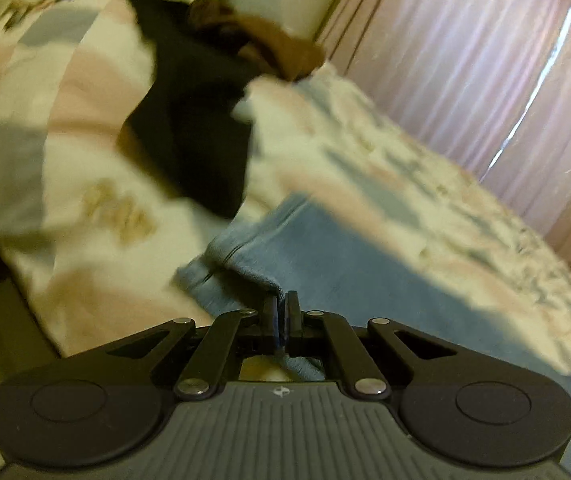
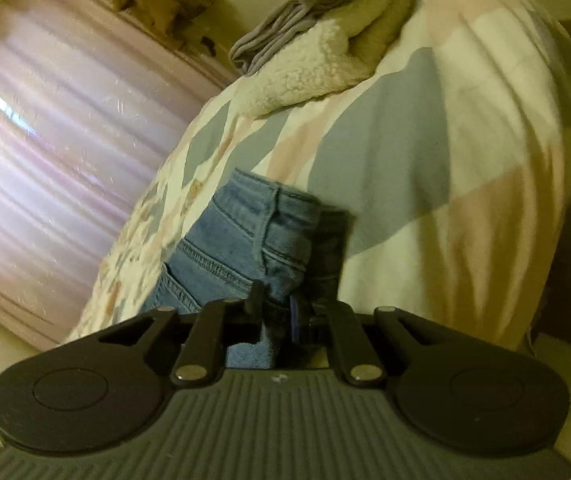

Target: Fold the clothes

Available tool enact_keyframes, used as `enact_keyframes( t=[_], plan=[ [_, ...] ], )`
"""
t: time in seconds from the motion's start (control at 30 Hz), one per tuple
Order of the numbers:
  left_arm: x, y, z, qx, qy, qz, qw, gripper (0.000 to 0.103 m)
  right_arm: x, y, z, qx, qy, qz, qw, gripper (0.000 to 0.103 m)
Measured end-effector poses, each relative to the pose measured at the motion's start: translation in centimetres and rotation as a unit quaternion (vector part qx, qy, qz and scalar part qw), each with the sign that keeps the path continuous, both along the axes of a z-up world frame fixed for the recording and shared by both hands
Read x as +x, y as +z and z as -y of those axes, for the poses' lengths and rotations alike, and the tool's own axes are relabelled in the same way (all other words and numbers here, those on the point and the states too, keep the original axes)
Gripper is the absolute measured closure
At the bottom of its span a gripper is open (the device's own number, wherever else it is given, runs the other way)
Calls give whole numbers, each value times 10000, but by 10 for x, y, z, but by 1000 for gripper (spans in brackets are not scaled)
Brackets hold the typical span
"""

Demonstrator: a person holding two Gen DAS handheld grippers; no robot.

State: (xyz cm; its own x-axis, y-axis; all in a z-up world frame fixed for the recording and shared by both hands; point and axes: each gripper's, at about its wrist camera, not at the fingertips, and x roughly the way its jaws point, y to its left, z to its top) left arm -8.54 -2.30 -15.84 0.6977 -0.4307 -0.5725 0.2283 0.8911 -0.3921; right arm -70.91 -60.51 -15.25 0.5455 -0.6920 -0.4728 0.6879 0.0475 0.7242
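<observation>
Light blue jeans lie across a bed with a pastel patchwork cover. In the left wrist view my left gripper has its jaws almost together, pinching a hemmed edge of the denim, and more denim shows under the gripper. In the right wrist view the jeans are bunched up, showing stitched seams and a pocket. My right gripper is shut on a thick fold of that denim. The picture from the left wrist is blurred.
The cover carries a black garment and a brown one at its far end. A fleecy cream garment and folded grey cloth lie further up the bed. Pink curtains hang alongside.
</observation>
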Motion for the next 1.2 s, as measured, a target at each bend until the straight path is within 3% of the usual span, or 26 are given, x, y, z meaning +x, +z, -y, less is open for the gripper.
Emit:
enact_keyframes(
  t=[0.13,0.17,0.23,0.3,0.4,0.57,0.63,0.67,0.7,0.83,0.93,1.03,1.1,1.17,1.2],
  plan=[
    [1,2,-3,-52,45,-34,10000,95,1,17,-2,-77,91,-321,9994,76],
    [1,4,-3,-44,54,-20,10000,95,2,18,-3,-103,89,-333,9994,66],
    [-2,7,-7,-43,103,21,9999,84,5,19,-6,-168,81,-530,9984,59],
    [-4,6,-13,-38,156,26,9999,84,9,17,-7,-137,155,-765,9969,62],
    [-2,5,-16,-12,90,-17,10000,85,12,11,-8,-19,214,-702,9973,65],
    [16,4,-24,-598,299,-341,9972,77,14,12,-5,-76,110,-559,9983,65],
    [24,2,-22,-651,345,-423,9964,89,15,12,-3,-101,92,-666,9977,81],
    [26,2,-20,-650,340,-458,9963,99,15,13,-2,-125,80,-702,9974,82],
    [26,4,-19,-678,321,-443,9962,103,15,14,-3,-144,66,-667,9976,84],
    [10,29,-24,-887,234,14,9958,103,12,21,-2,-248,41,-506,9984,86],
    [7,34,-21,-622,128,190,9978,103,14,21,-1,-268,28,-590,9979,86],
    [13,8,-14,-207,183,-114,9996,102,17,11,-2,-112,0,-781,9969,86],
    [12,-8,-11,9,233,-271,9994,97,15,8,-3,32,6,-867,9962,76],
    [6,-4,-7,260,234,-181,9992,93,11,17,-7,10,-88,-1028,9947,60],
    [3,2,-6,458,208,-134,9986,90,12,25,-11,-106,-163,-1270,9917,59]
  ],
)
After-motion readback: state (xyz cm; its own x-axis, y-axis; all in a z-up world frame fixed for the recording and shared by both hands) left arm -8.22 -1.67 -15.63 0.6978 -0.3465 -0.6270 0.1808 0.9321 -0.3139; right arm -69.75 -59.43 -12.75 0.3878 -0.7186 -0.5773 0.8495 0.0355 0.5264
